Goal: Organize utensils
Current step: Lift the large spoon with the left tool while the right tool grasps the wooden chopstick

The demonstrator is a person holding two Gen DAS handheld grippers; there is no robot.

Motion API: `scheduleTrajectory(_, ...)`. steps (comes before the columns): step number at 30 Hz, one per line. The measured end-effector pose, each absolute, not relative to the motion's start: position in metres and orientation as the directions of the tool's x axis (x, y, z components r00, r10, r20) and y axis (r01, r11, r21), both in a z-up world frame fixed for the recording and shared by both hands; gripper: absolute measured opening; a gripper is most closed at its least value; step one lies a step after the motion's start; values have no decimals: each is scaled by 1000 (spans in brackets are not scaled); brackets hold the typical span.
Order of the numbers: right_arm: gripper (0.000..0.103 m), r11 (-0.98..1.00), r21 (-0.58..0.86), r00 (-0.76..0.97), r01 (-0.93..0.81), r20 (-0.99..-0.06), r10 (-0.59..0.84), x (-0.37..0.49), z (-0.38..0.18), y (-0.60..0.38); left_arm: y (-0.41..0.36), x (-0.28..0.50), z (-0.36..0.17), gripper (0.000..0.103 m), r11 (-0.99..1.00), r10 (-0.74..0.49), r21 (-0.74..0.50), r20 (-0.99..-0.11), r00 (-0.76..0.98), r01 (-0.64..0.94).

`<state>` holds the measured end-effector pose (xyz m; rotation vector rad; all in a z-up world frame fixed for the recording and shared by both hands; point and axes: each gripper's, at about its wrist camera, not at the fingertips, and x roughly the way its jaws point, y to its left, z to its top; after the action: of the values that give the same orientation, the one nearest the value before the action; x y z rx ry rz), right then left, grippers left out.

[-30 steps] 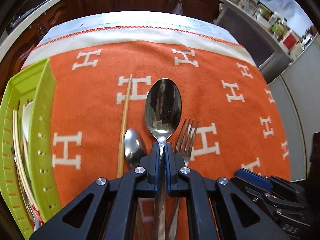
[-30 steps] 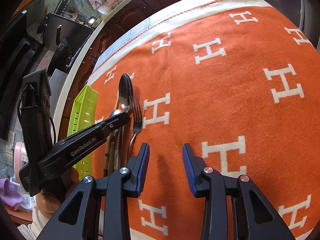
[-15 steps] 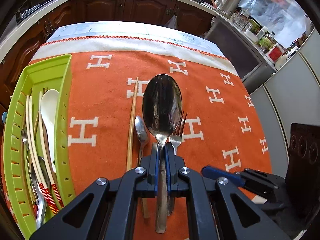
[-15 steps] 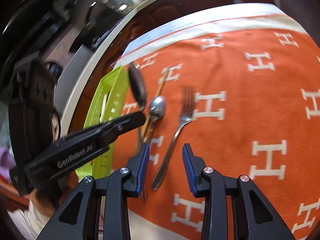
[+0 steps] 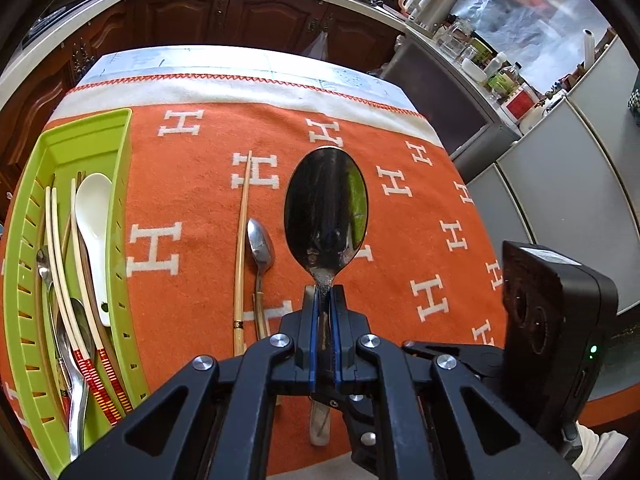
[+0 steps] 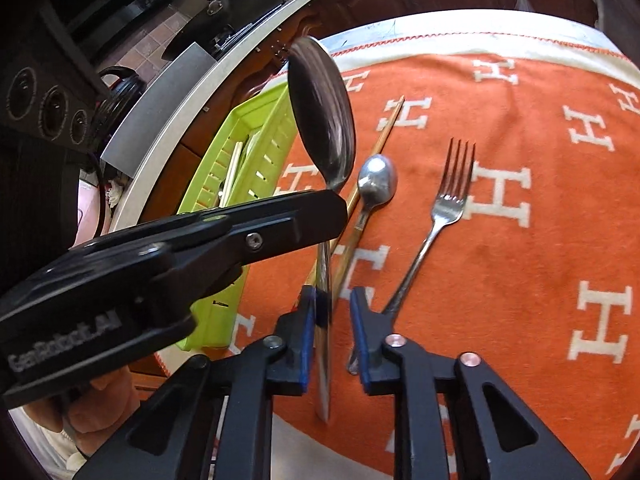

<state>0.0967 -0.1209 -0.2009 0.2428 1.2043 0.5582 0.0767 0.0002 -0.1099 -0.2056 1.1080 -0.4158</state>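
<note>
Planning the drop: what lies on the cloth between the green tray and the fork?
In the right wrist view, a wooden chopstick and small spoon lie between the green tray and fork.

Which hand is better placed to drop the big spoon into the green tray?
Left. Its tongs already clamp the large spoon at the neck, and the green tray lies on its side; the right tongs are only closing around the handle.

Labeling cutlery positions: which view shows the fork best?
The right wrist view: the fork lies fully visible on the orange cloth, tines up-frame, only its handle end hidden behind the right gripper. In the left wrist view no fork can be made out.
</note>
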Motion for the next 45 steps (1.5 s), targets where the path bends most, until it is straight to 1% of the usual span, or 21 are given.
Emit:
scheduleTrajectory(1,7,832,478,239,-281,-805,543,96,-202,-120,1,77,-110,3,906,-421,-361,-823,380,221)
scheduleTrajectory(3,6,833,474,244,-284,-805,541,94,-202,-119,2,77,-110,4,909,-414,-357,-827,380,215)
scheduleTrajectory(4,3,834,472,246,-287,-805,540,94,-202,-118,3,76,-110,4,910,-413,-356,-828,380,213)
scheduleTrajectory(7,3,836,475,251,-274,-804,539,91,-202,-121,9,77,-108,4,918,-395,-344,-831,391,197)
scheduleTrajectory(11,2,832,494,253,-252,-796,549,88,-202,-128,19,79,-109,9,926,-378,-339,-837,397,167)
scheduleTrajectory(18,2,838,479,274,-262,-796,540,84,-191,-131,29,78,-120,10,943,-333,-310,-864,377,121)
scheduleTrajectory(28,2,847,485,307,-218,-790,531,83,-183,-143,39,74,-120,19,950,-312,-293,-871,379,108)
scheduleTrajectory(37,2,850,498,351,-169,-775,525,84,-171,-162,27,78,-144,20,963,-269,-246,-912,310,112)
scheduleTrajectory(45,2,847,512,370,-143,-766,526,85,-166,-172,20,87,-163,20,975,-217,-191,-932,290,115)
